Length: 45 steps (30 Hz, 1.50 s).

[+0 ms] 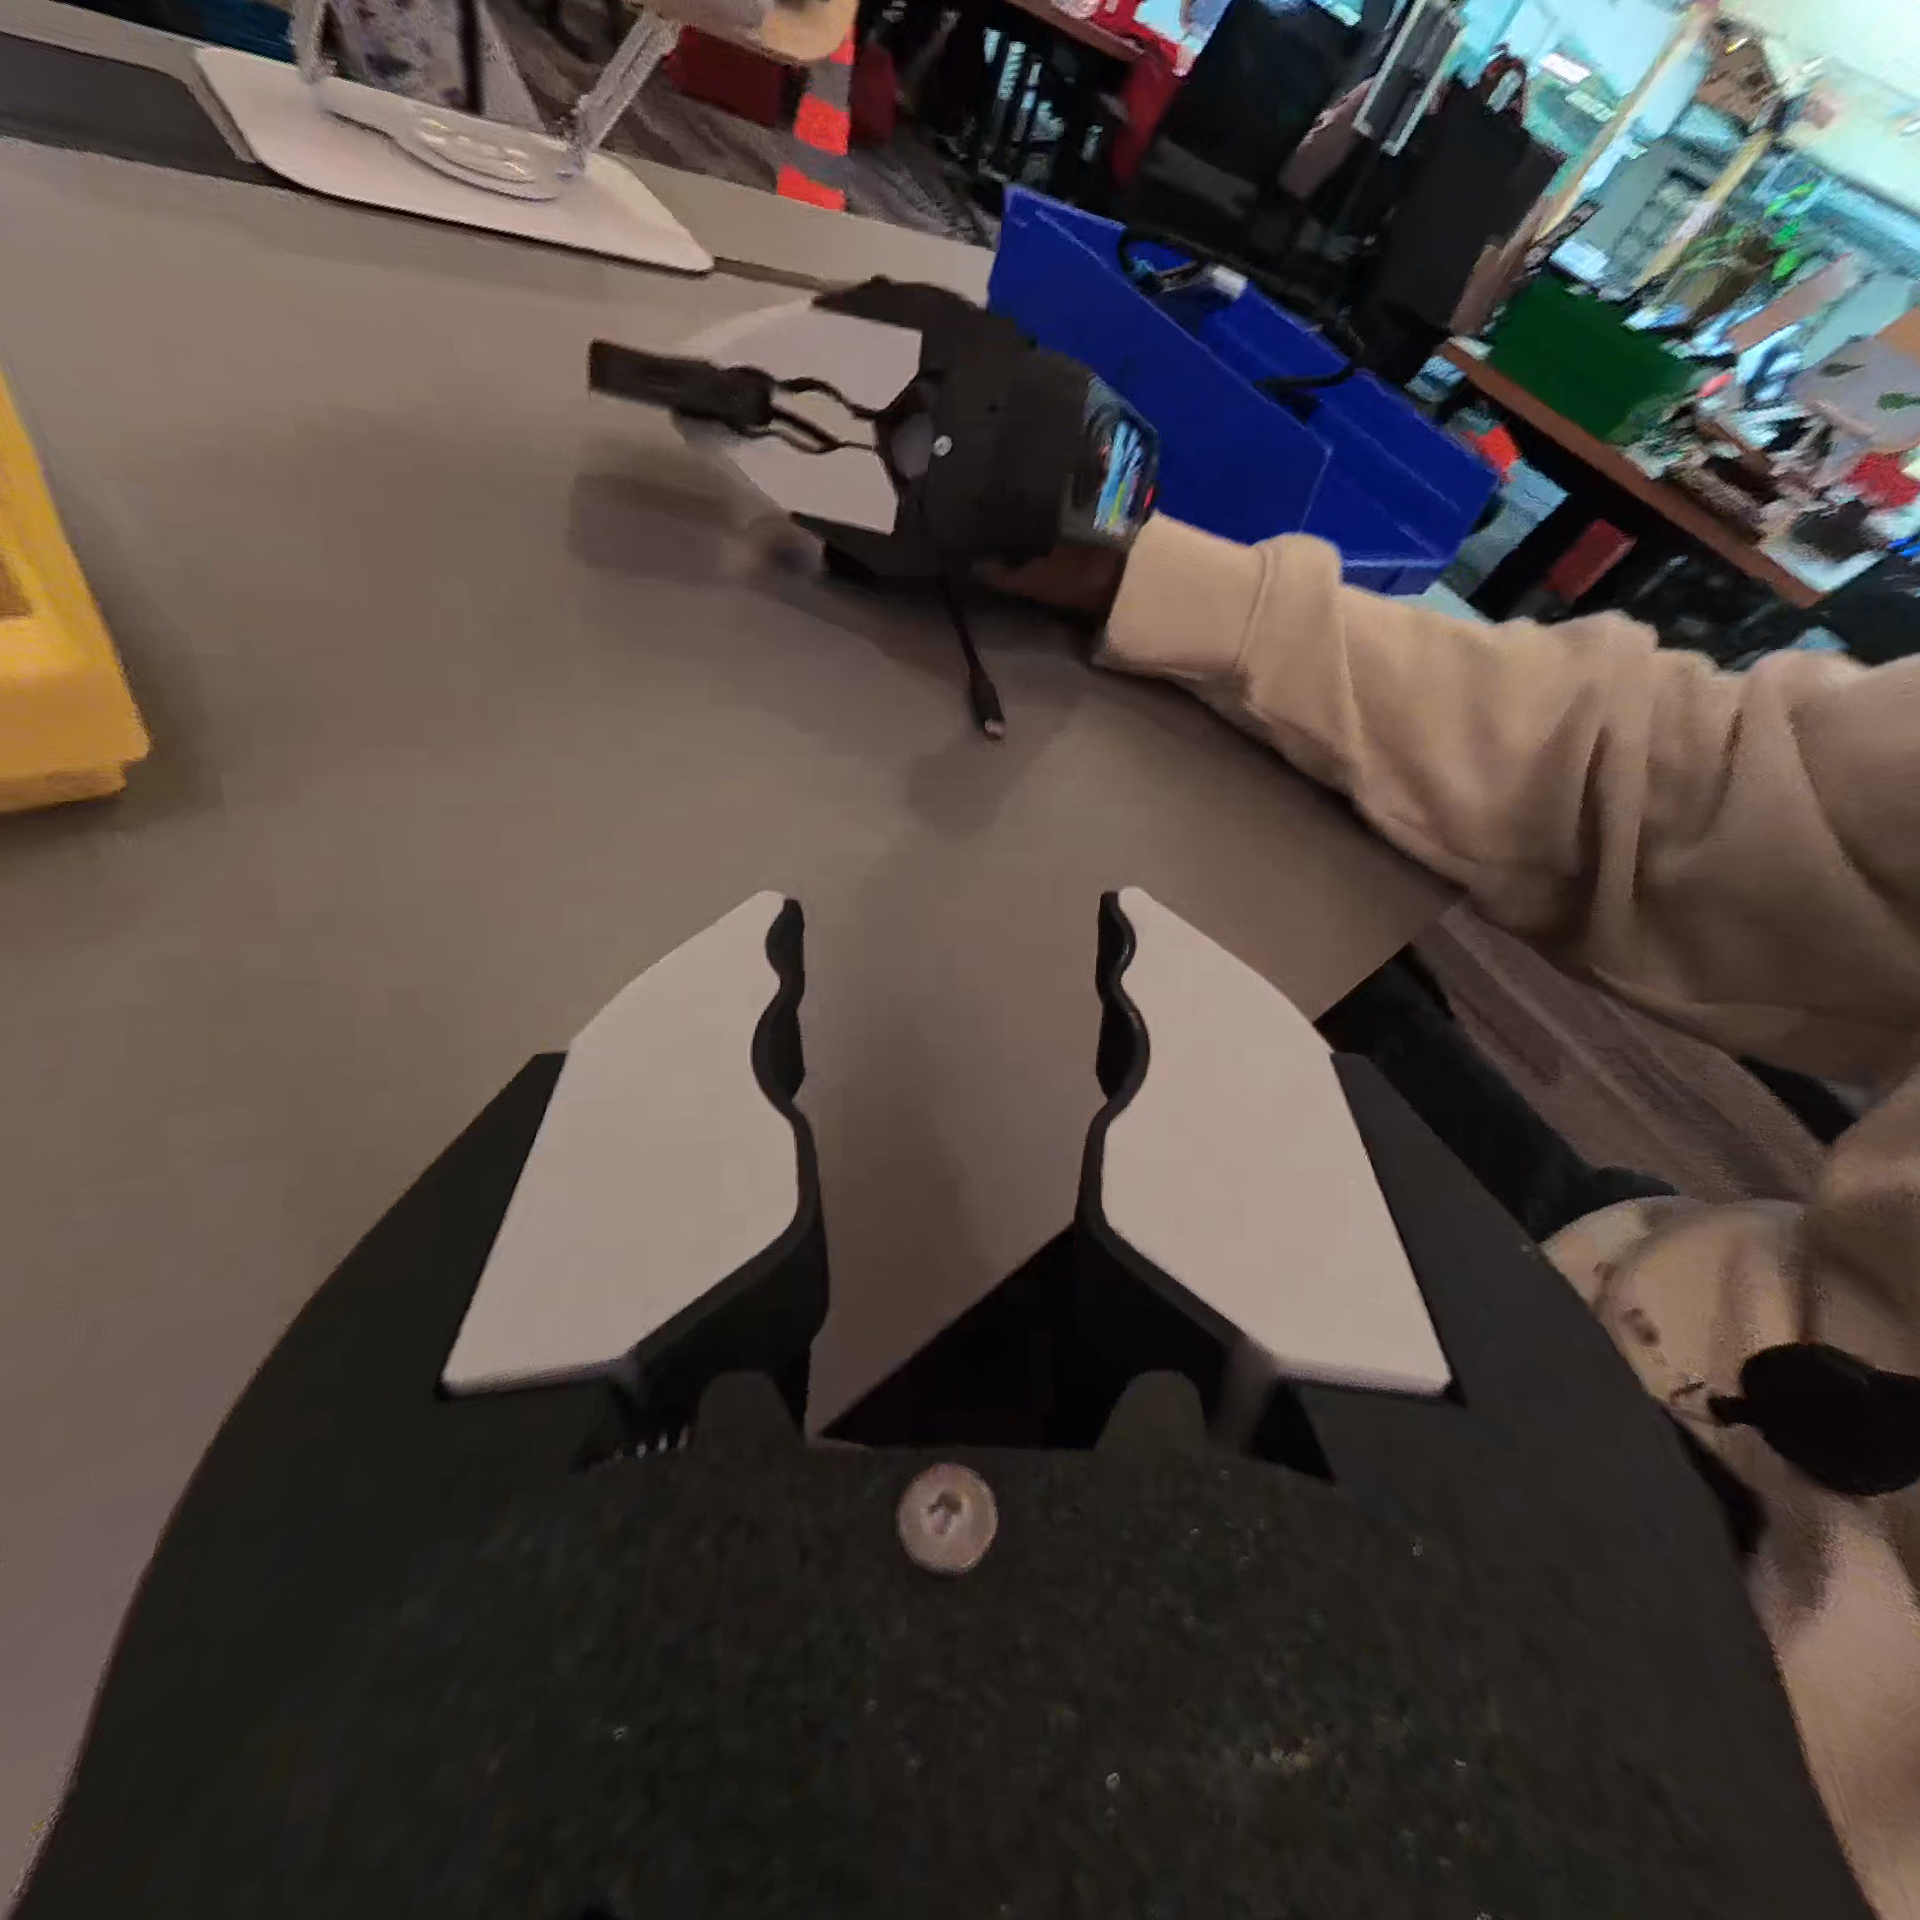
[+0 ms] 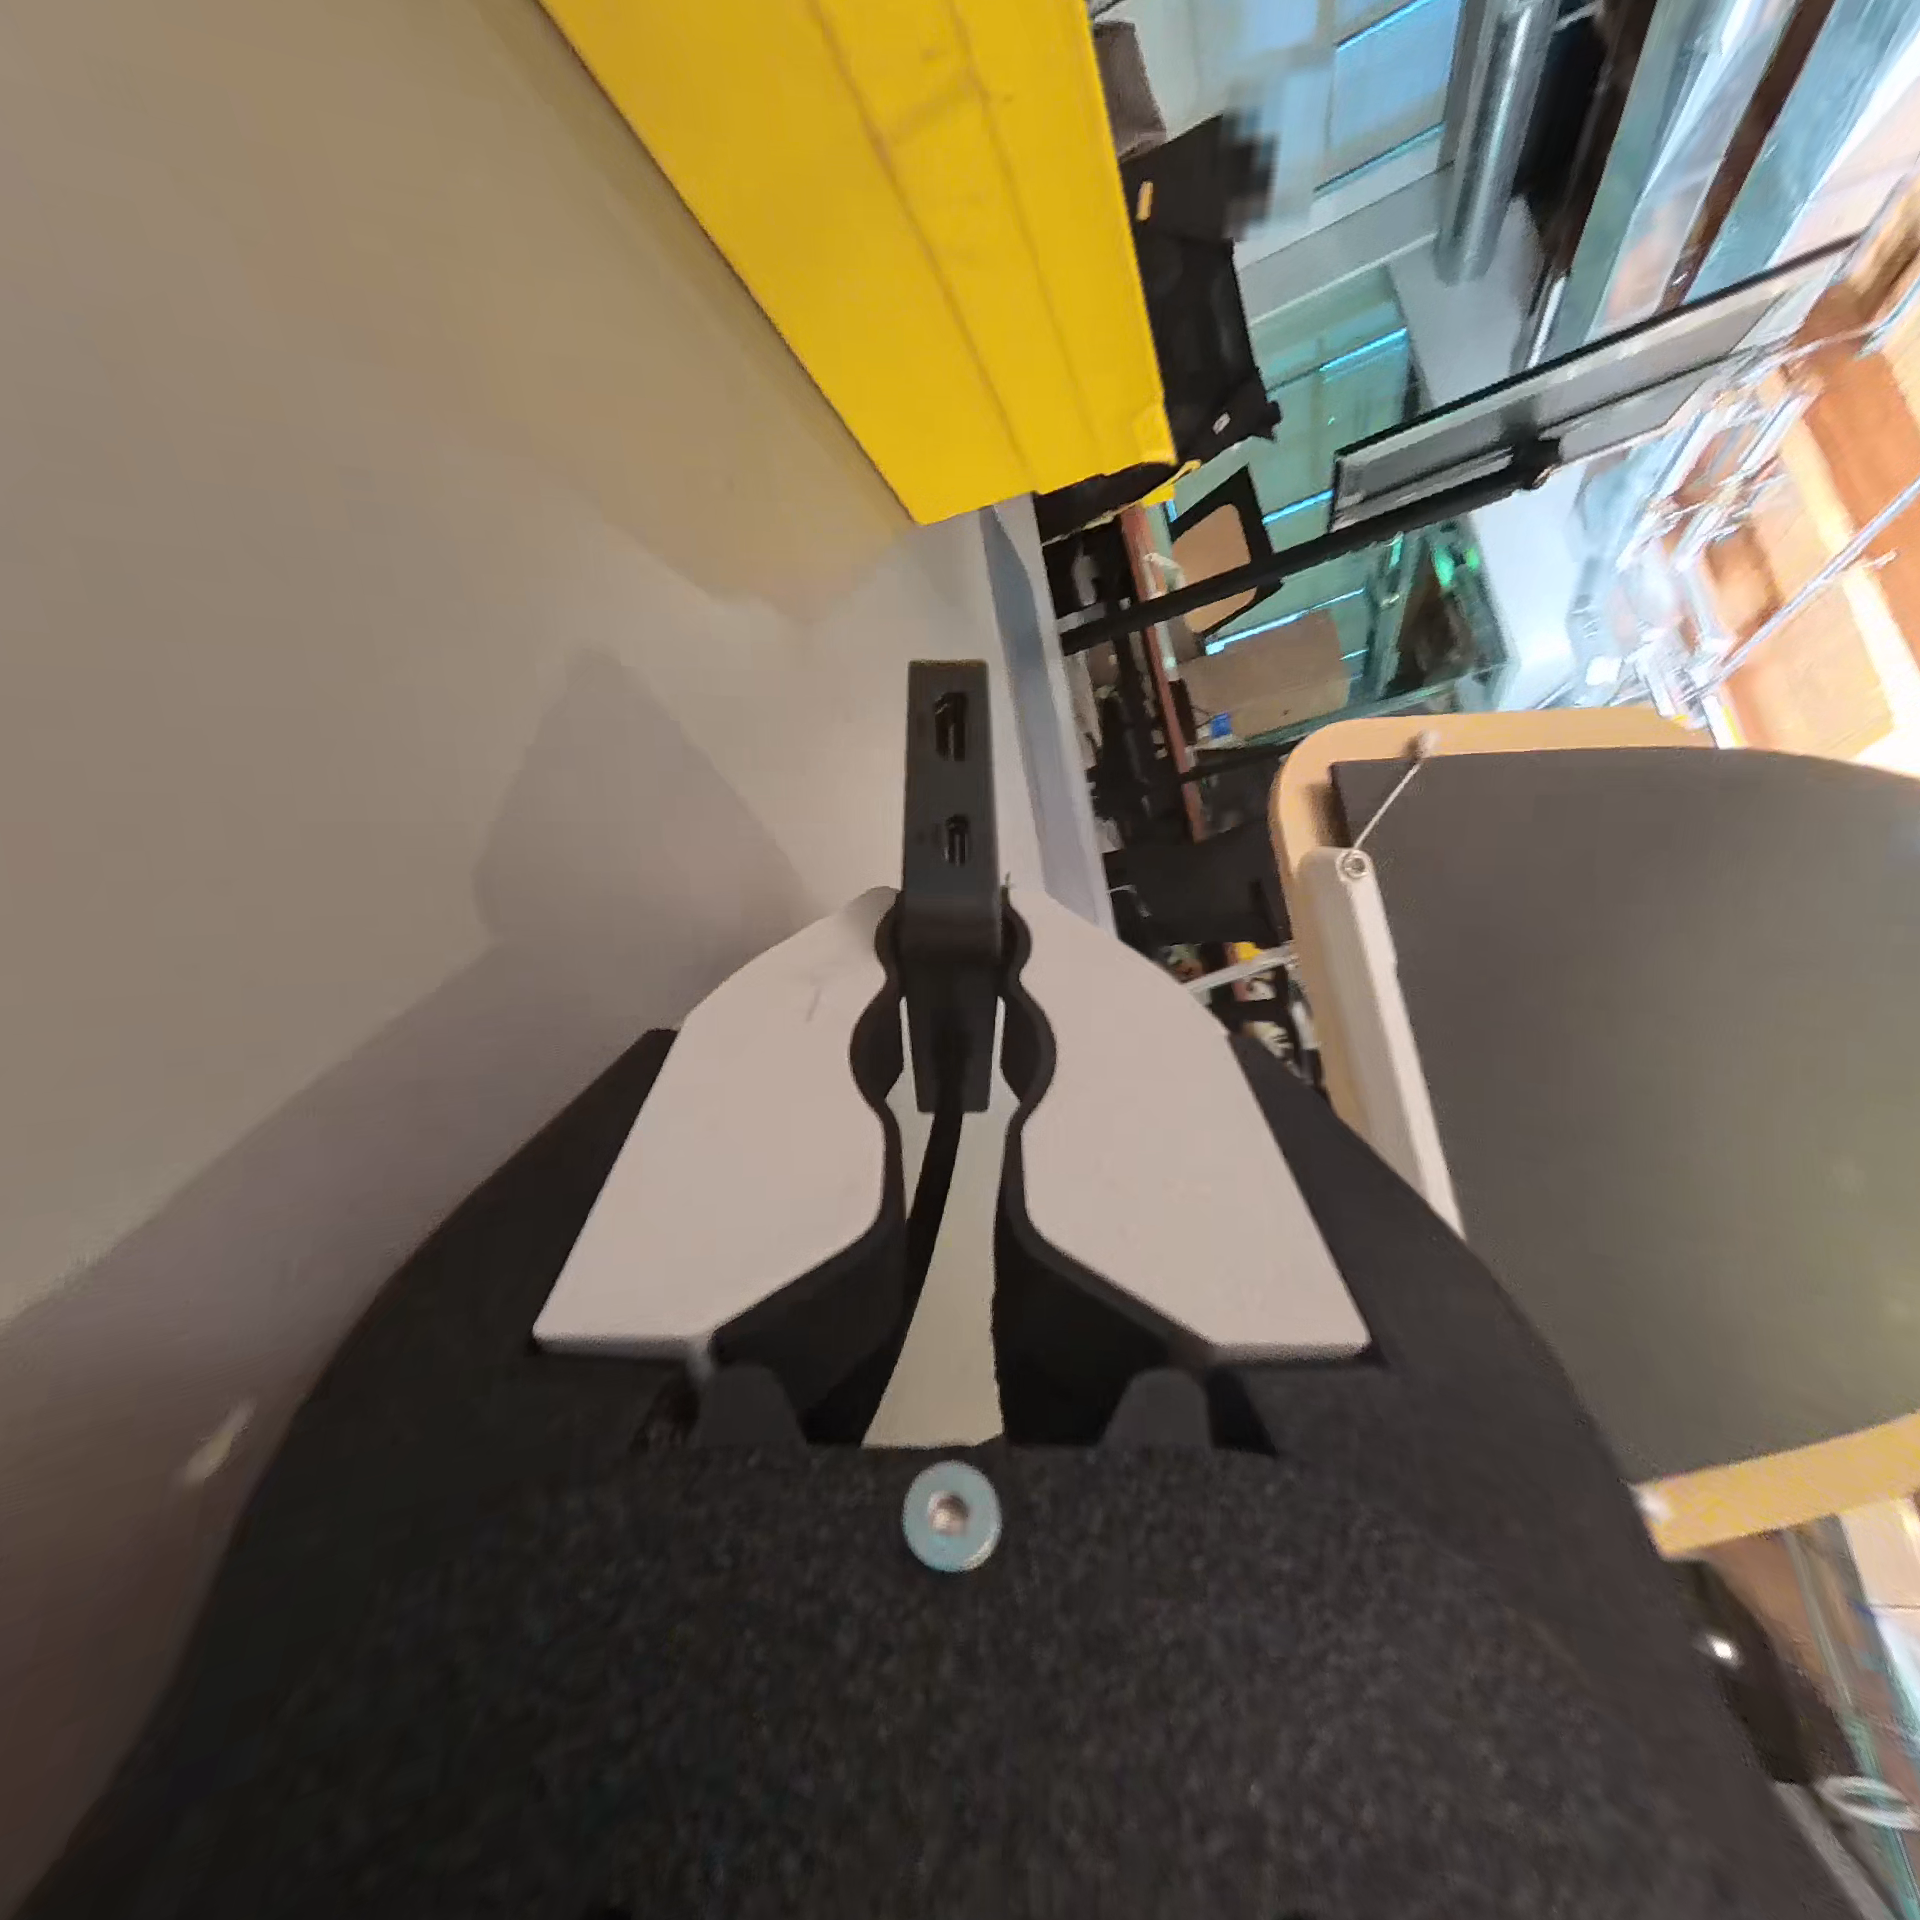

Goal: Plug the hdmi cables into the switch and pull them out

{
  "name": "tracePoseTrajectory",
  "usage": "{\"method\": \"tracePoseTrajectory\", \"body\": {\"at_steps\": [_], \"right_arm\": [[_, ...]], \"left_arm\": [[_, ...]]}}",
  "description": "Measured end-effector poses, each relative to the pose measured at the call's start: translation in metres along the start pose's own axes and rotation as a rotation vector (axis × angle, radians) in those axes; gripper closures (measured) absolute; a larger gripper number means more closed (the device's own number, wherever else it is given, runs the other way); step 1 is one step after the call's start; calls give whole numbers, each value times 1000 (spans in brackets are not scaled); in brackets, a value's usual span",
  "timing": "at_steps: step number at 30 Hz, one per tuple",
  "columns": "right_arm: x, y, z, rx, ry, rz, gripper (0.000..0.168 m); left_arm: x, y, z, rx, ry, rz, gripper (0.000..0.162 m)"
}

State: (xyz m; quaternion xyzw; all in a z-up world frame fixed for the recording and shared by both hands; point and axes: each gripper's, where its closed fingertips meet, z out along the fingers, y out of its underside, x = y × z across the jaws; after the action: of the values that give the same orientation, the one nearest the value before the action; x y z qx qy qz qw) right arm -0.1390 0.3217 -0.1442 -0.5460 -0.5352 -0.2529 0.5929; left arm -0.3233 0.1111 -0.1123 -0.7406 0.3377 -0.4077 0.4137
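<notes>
Nearest the lens in the left wrist view, the left gripper (image 1: 951, 925) fills the lower half of the frame, its grey-faced fingers (image 1: 665, 1143) spread apart with nothing between them, above bare grey table (image 1: 364, 623). Higher, in the upper centre, the right gripper (image 1: 831, 416) is held by a hand in a beige sleeve (image 1: 1455, 748) and carries the black switch (image 1: 675, 382), which sticks out to the left, lifted off the table; a thin black cable (image 1: 971, 665) dangles from it with its small plug end close to the table. A yellow bin (image 1: 52, 644) sits at the left edge, blue bins (image 1: 1226, 384) at upper right. In the right wrist view, rolled sideways, the right gripper (image 2: 951, 935) has its fingers (image 2: 769, 1143) clenched on the switch (image 2: 951, 790), whose port face points away from the camera at frame centre, ports unoccupied; the cable (image 2: 925, 1216) trails back between the fingers. The yellow bin (image 2: 883, 229) spans the top, the table (image 2: 312, 520) the left.
</notes>
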Motion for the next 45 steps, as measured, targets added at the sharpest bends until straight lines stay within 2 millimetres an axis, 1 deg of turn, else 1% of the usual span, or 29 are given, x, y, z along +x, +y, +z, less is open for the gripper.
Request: {"method": "tracePoseTrajectory", "body": {"at_steps": [2,3,4,5,8,10,13,16,18,19,21,22,23,24,27,28,29,31,33,34,36,38,39,40,41,43,45], "right_arm": [[-3,6,-4,0,-6,-8,154],[0,9,-6,-8,18,-21,154],[3,8,-8,-4,37,-23,154],[4,8,-8,-3,42,-23,154],[4,5,-5,-3,59,-65,154],[3,4,-5,1,63,-82,154],[4,5,-5,4,57,-56,154],[7,6,-6,3,61,-30,154],[8,5,-6,6,66,-28,154],[7,5,-7,8,63,-28,154],[6,5,-7,7,63,-33,154],[6,5,-7,6,62,-35,154],[5,5,-7,5,60,-35,154],[5,5,-7,2,60,-37,154],[4,5,-7,2,54,-31,154],[4,5,-7,1,51,-30,154],[3,5,-7,2,45,-27,154],[1,6,-6,-1,36,-26,154],[1,6,-7,-2,35,-24,154],[1,6,-7,-2,33,-22,154],[0,6,-7,-2,31,-19,154],[0,6,-7,1,24,-14,154],[-1,6,-7,3,20,-12,154],[-1,5,-7,7,17,-10,154],[-2,5,-7,10,13,-7,154],[-2,5,-7,12,8,0,154],[-2,5,-7,13,7,5,154]], "left_arm": [[-12,18,-5,-67,-86,62,103],[-17,26,-8,-137,-117,91,105],[-19,33,-10,-196,-132,116,114],[-21,35,-11,-211,-144,132,117],[-18,33,-12,-178,-134,103,115],[-16,27,-11,-138,-129,97,107],[-28,27,-12,-148,-210,148,102],[-38,27,-12,-159,-285,179,101],[-39,29,-10,-176,-281,138,103],[-40,32,-9,-195,-266,105,107],[-47,32,-10,-209,-249,66,110],[-56,27,-13,-198,-254,49,111],[-70,19,-19,-183,-271,23,115],[-88,9,-27,-173,-300,-17,117],[-155,-23,-53,-165,-425,-176,117],[-176,-35,-58,-156,-464,-211,117],[-196,-43,-61,-170,-503,-239,116],[-231,-49,-64,-254,-599,-303,110],[-254,-54,-60,-309,-651,-364,109],[-262,-55,-57,-342,-672,-388,107],[-268,-55,-48,-398,-675,-390,107],[-275,-50,-42,-458,-698,-379,108],[-280,-46,-40,-493,-716,-365,113],[-284,-44,-40,-515,-738,-344,125],[-288,-44,-40,-517,-754,-331,130],[-288,-52,-42,-488,-776,-309,136],[-287,-69,-48,-421,-810,-256,141]]}}
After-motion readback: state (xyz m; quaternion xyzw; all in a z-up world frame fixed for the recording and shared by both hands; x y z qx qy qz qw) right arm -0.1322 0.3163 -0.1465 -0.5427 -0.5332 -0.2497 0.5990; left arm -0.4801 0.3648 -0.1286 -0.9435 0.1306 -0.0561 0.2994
